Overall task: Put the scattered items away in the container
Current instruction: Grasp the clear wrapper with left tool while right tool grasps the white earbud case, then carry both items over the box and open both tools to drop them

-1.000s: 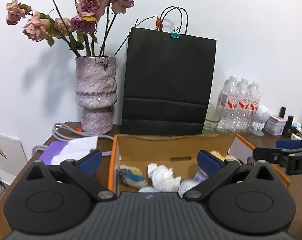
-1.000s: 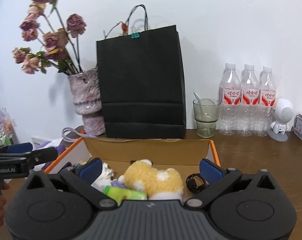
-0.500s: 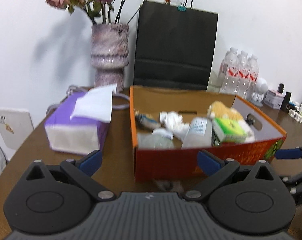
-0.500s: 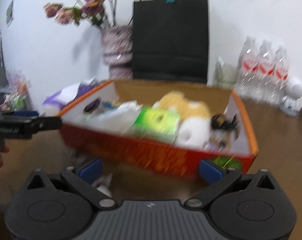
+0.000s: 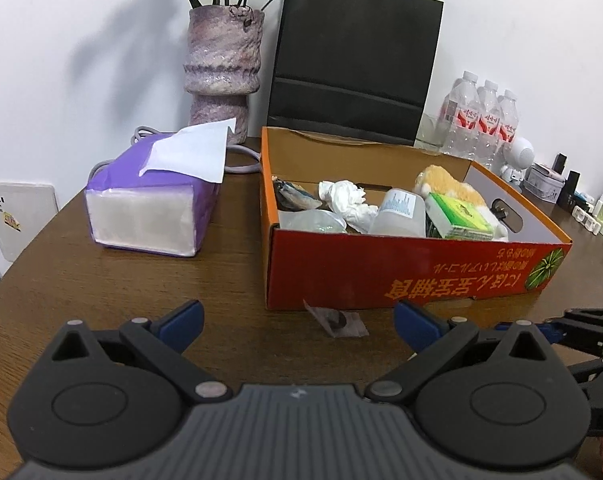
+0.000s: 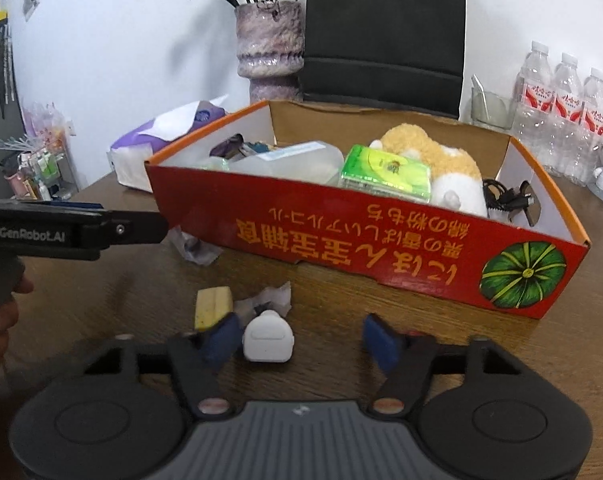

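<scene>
Right gripper poised over the last loose bits in front of the box

The right gripper point(image 6: 297, 338), spread wide and holding nothing, hangs low in the frame with a small white plug-like item point(image 6: 267, 336) beside its left fingertip; it looks light, hard and smooth, best pinched across its flat sides. Just above lie a yellow sponge piece point(image 6: 212, 306), soft and squashy, and a crumpled wrapper point(image 6: 270, 299), flimsy. Beyond them the orange cardboard box point(image 6: 381, 236) fills mid-frame. The left gripper point(image 5: 297, 322), also spread and empty, faces another wrapper point(image 5: 337, 322) at centre.
</scene>
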`<act>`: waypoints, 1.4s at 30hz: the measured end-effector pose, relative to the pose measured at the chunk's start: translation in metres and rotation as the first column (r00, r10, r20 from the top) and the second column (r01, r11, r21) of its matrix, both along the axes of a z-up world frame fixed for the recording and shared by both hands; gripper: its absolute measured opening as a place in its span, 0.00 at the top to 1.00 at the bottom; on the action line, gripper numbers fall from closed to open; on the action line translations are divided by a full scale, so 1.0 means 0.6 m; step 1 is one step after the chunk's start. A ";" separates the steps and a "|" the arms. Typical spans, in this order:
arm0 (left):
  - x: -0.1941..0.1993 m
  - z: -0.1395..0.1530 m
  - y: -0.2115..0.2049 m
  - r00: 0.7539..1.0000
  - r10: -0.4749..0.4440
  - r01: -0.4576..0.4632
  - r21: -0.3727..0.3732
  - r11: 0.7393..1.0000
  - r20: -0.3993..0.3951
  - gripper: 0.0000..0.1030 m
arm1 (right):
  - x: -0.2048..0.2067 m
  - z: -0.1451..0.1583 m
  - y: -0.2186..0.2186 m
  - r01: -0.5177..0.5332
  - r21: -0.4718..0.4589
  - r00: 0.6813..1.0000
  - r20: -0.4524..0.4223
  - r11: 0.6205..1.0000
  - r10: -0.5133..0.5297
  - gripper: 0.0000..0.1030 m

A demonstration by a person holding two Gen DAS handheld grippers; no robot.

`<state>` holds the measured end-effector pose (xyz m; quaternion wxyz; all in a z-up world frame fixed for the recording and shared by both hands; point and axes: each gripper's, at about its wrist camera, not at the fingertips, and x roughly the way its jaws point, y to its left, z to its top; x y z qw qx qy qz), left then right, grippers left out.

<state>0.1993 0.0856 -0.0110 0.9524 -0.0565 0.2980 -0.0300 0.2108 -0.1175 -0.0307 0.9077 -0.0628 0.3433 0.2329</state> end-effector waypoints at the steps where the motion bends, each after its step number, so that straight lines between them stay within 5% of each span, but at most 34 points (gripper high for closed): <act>1: 0.001 -0.002 -0.002 1.000 -0.001 0.001 0.002 1.000 -0.003 0.00 | -0.002 -0.001 0.002 -0.005 -0.011 1.000 0.007 1.000 0.006 0.53; 3: 0.004 -0.006 -0.006 1.000 0.000 0.001 0.014 1.000 -0.009 0.00 | -0.007 0.001 0.001 -0.022 -0.015 1.000 0.015 1.000 0.023 0.74; 12: 0.028 -0.019 -0.046 1.000 0.010 -0.007 0.077 0.997 -0.028 0.07 | 0.006 0.004 -0.054 0.037 0.042 0.999 0.011 0.998 -0.038 0.75; 21: 0.052 -0.037 -0.072 0.996 0.058 -0.051 0.094 0.994 -0.074 0.32 | 0.027 0.011 -0.089 0.055 0.042 0.998 0.038 0.998 -0.056 0.75; 27: 0.049 -0.034 -0.085 0.997 0.044 -0.036 0.130 0.991 -0.062 0.88 | 0.033 0.013 -0.104 0.062 0.061 0.997 0.036 0.996 -0.064 0.75; 42: -0.008 0.006 -0.082 1.000 -0.007 0.006 0.043 0.999 0.017 0.90 | 0.016 0.033 -0.112 0.047 0.108 0.997 0.061 0.993 -0.054 0.75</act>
